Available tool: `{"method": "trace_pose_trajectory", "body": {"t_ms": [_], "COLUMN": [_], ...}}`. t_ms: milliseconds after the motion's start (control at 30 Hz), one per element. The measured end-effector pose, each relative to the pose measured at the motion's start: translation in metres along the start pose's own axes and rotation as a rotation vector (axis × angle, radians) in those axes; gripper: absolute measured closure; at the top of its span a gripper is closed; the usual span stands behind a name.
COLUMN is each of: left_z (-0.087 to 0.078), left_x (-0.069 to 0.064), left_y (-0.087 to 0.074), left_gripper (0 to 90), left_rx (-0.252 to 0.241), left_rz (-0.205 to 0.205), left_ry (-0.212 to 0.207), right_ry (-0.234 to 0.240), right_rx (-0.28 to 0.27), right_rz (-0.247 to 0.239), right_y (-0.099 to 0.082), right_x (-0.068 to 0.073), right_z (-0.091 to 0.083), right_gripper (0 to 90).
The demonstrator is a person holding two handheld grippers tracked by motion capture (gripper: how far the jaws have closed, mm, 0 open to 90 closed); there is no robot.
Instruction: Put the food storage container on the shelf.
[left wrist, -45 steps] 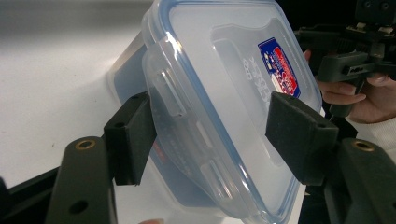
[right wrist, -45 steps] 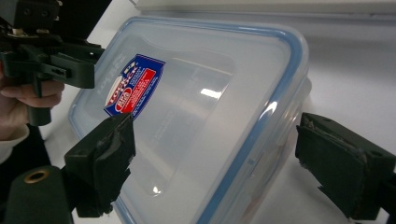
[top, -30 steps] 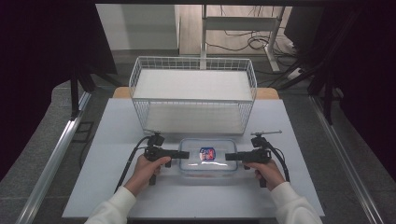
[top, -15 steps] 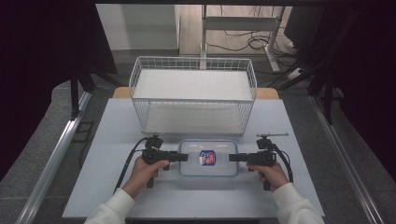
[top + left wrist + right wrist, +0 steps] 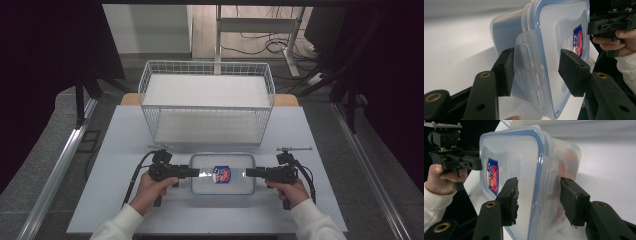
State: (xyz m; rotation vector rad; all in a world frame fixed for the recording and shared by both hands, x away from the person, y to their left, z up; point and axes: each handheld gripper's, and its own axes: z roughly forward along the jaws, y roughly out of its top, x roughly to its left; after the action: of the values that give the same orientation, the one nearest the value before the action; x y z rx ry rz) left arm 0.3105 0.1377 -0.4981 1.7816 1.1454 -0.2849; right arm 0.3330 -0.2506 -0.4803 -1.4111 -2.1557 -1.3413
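- A clear plastic container (image 5: 222, 174) with a blue-rimmed lid lies flat on the white desk (image 5: 125, 145), near its front edge and midway between the person's two hands.
- A red and blue label (image 5: 222, 174) sits on the middle of the lid.
- The left gripper (image 5: 192, 172) is held in the left hand (image 5: 152, 187) and points along the desk at the container's left end.
- In the left gripper view its two black fingers (image 5: 503, 72) stand apart on either side of the lid's side latch (image 5: 527, 67); one is at the latch's outer face, the other sits clear of the lid top, with a gap showing.
- The right gripper (image 5: 250, 173) is held in the right hand (image 5: 290, 191) and meets the container's right end.
- In the right gripper view its fingers (image 5: 510, 200) straddle the lid's edge and its latch (image 5: 550, 186), partly spread; whether they press the plastic cannot be told.
- Each gripper view also shows the other hand and gripper at the far end of the container.
- A white wire basket (image 5: 207, 102) stands farther back on the desk, behind the container and apart from it.
- Black cables trail from both grippers onto the desk.
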Motion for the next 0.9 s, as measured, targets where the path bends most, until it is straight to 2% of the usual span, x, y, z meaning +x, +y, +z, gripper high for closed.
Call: {"method": "trace_pose_trajectory", "body": {"t_ms": [133,400,533,900], "left_z": [-0.001,-0.002,-0.005,-0.013], "left_x": [0.000,-0.002,-0.004,-0.008], "left_y": [0.000,0.000,0.000,0.004], "left_gripper": [47.8,48.1,48.2,48.3], "left_rx": [0.001,0.007,0.004,-0.012], "left_rz": [-0.002,0.005,0.010,0.046], "left_ry": [-0.002,0.006,0.006,0.021], "right_ry": [0.009,-0.004,-0.009,-0.008], "right_rx": [-0.005,-0.012,-0.023,-0.040], "right_rz": [0.000,-0.010,-0.030,-0.059], "right_y": [-0.001,-0.001,-0.001,0.001], "right_x": [0.000,0.004,0.008,0.016], "right_z": [-0.001,-0.002,-0.003,-0.004], "right_gripper": [51.8,51.8,51.9,51.8]}}
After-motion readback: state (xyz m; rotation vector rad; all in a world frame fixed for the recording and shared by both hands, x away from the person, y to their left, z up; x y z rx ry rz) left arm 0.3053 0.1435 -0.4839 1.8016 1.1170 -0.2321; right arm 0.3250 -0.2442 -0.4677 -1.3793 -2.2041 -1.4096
